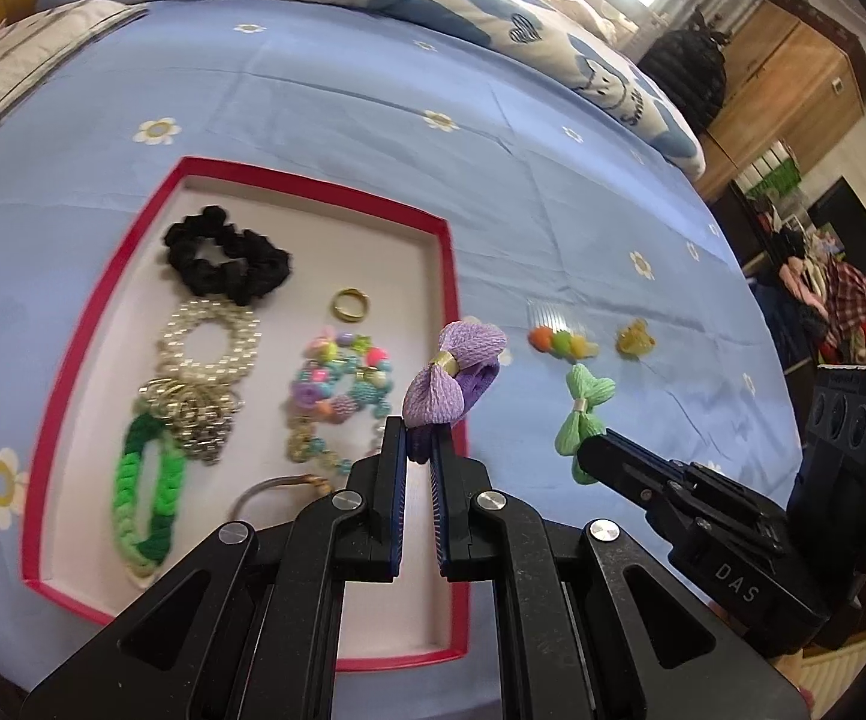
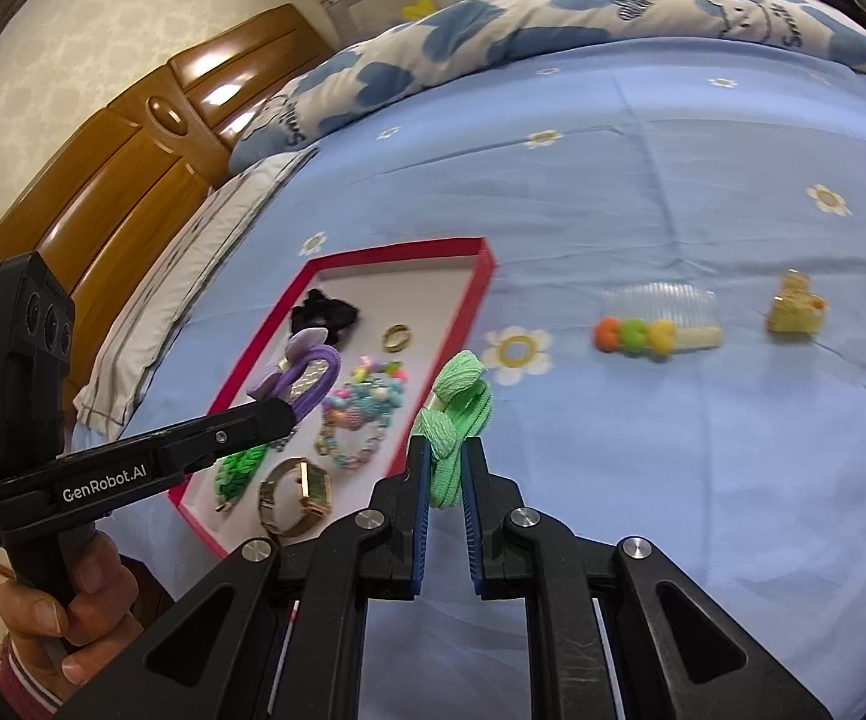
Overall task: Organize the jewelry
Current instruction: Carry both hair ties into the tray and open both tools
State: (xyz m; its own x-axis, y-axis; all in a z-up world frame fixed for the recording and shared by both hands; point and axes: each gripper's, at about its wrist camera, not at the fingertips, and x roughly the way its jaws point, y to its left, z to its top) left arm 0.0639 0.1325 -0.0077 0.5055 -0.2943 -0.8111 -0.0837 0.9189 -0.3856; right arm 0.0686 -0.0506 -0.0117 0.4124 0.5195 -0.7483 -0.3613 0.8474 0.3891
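Observation:
My left gripper [image 1: 418,441] is shut on a purple bow hair tie [image 1: 454,375] and holds it above the right side of the red-rimmed tray [image 1: 454,300]. My right gripper [image 2: 448,450] is shut on a green bow hair tie [image 2: 457,402], lifted over the blue sheet just right of the tray [image 2: 481,276]. In the left wrist view the green bow [image 1: 583,405] hangs at the tip of the right gripper. In the tray lie a black scrunchie [image 1: 226,255], a pearl bracelet [image 1: 211,342], a gold ring [image 1: 349,304], a beaded bracelet [image 1: 337,390], a green chain [image 1: 145,492] and a watch [image 2: 307,492].
On the sheet to the right of the tray lie a clear comb with coloured pompoms [image 2: 655,324] and a small yellow clip [image 2: 793,306]. A folded quilt [image 2: 553,18] lines the far side, a wooden headboard [image 2: 121,168] stands at the left. A hand [image 2: 67,606] grips the left gripper's handle.

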